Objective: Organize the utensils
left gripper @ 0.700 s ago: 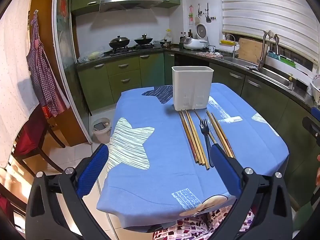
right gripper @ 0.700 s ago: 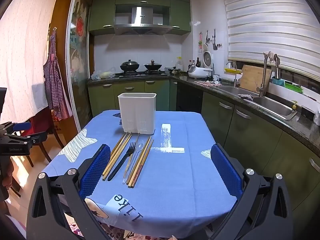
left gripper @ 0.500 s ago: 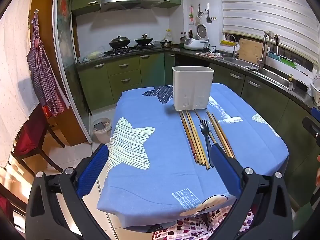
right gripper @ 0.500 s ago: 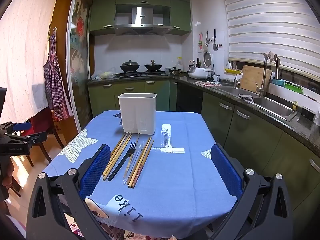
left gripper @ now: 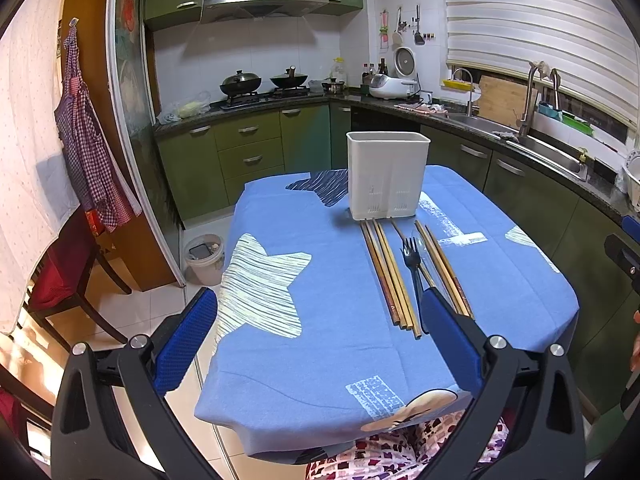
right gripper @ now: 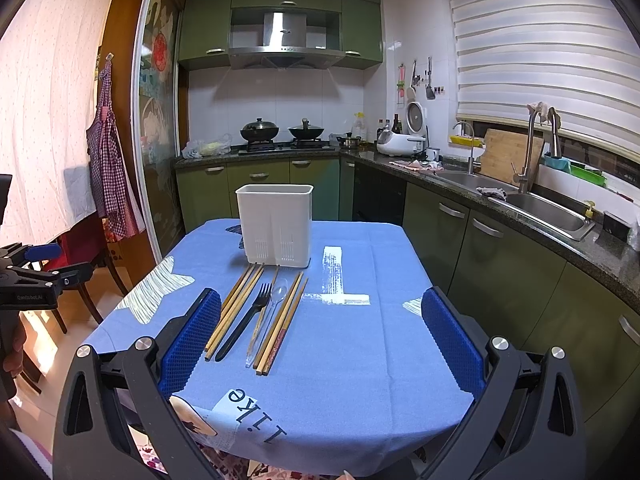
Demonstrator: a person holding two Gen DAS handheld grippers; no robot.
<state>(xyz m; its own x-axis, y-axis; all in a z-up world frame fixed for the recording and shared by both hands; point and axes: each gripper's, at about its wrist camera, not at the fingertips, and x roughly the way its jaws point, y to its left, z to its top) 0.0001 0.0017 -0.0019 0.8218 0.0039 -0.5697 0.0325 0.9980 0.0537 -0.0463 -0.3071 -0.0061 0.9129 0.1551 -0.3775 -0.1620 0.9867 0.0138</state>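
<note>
Nothing picked yet, so I'd call this the approach step. Left claw (left gripper: 318,338) jaws spread wide, empty, hovering above the near edge of the desk (left gripper: 280,360). Right claw (right gripper: 322,338) same: wide open, empty, over the near edge.

Utensils lie in a row on the blue cloth, running lengthwise toward the white holder (right gripper: 275,226): a bundle of chopsticks (right gripper: 234,308) on the left, then the black fork (right gripper: 246,324), a clear spoon (right gripper: 267,318), and a second set of chopsticks (right gripper: 282,320) on the right. Their far ends sit just beside the holder's base. Holder stands upright at the far end; can't see inside it.

Next move, my read: drop one claw onto a single item, likely the fork or a chopstick bundle, and close across the shaft. Items lie close together, so the fingers need to straddle only one without nudging its neighbours.
</note>
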